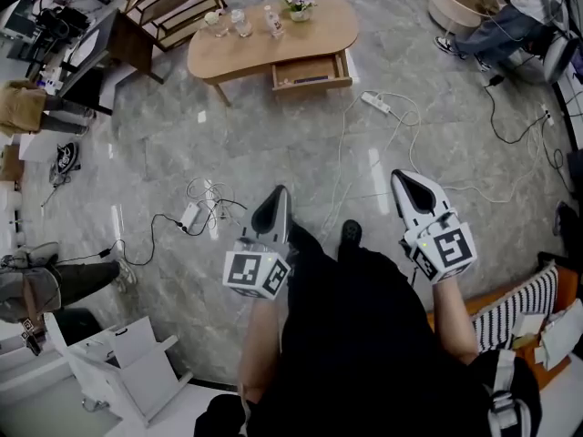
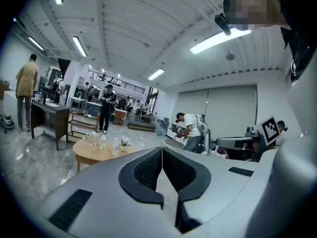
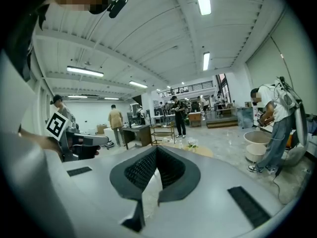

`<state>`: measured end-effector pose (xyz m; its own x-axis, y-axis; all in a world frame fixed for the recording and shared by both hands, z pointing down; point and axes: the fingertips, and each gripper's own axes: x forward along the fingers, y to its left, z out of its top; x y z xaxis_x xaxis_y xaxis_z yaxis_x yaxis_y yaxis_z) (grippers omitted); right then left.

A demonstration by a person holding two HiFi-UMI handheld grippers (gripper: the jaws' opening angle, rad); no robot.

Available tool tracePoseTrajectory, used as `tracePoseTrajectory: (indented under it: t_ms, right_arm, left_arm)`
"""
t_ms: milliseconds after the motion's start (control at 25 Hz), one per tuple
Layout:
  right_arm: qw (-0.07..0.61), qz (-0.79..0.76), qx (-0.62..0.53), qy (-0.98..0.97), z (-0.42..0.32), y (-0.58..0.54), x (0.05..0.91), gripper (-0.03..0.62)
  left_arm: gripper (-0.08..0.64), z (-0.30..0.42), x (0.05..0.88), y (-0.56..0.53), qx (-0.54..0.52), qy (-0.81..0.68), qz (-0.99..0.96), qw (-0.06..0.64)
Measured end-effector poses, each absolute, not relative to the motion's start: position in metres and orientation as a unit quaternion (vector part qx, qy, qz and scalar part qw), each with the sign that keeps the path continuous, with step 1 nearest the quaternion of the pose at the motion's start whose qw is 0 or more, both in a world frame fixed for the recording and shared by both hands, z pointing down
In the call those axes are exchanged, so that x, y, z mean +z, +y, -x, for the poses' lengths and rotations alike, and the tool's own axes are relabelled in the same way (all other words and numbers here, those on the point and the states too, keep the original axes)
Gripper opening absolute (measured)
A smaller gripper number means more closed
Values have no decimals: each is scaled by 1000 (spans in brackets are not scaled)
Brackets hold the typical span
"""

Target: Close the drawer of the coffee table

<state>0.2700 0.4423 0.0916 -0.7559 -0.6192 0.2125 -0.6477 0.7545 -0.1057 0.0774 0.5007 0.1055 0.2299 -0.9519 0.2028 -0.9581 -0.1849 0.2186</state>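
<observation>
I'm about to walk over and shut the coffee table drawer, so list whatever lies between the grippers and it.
A white power strip and its looping cables lie on the floor between the right gripper and the open drawer. A second cable tangle lies left of the left gripper. Nothing stands against the drawer front.

Counts, head view:
- 1 coffee table [image 1: 228, 57] with 1 drawer [image 1: 311, 73].
- On the tabletop: 2 clear bottles, left bottle [image 1: 242, 23] and right bottle [image 1: 272, 21]; 1 flower pot [image 1: 299, 4]; 1 glass-like piece [image 1: 216, 21], can't tell what it is.
- 2 grippers: left gripper [image 1: 278, 197], right gripper [image 1: 404, 178].
- Floor: 2 power strips, far power strip [image 1: 375, 103] and near power strip [image 1: 191, 215].
- 1 dark desk [image 1: 123, 39], 1 shelf rack [image 1: 178, 3], 1 round tub [image 1: 455, 7].

Left gripper view: at least 3 people, tan-shirt person [image 2: 26, 90], black-clad person [image 2: 106, 108], bent-over person in white [image 2: 190, 128].
</observation>
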Motion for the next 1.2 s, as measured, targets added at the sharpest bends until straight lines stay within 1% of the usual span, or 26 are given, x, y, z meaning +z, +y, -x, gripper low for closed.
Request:
tracePoseTrajectory:
  t_ms: [360, 520, 680, 920, 1200]
  right_arm:
    - [54, -332, 113, -935, -268, 446, 98, 12]
    - [84, -336, 111, -931, -262, 439, 112, 12]
    - [99, -344, 117, -927, -252, 428, 124, 12]
    - [114, -353, 126, -920, -222, 397, 131, 12]
    - [101, -381, 125, -911, -166, 340, 112, 12]
  left_arm:
    - [15, -79, 112, 504, 21, -616, -771, 160]
    - [15, -75, 116, 494, 27, -608, -776, 165]
    - [15, -65, 129, 480, 32, -598, -781, 177]
    - [15, -35, 140, 439, 32, -582, -790, 190]
    - [15, 22, 133, 372, 21, -559, -808, 184]
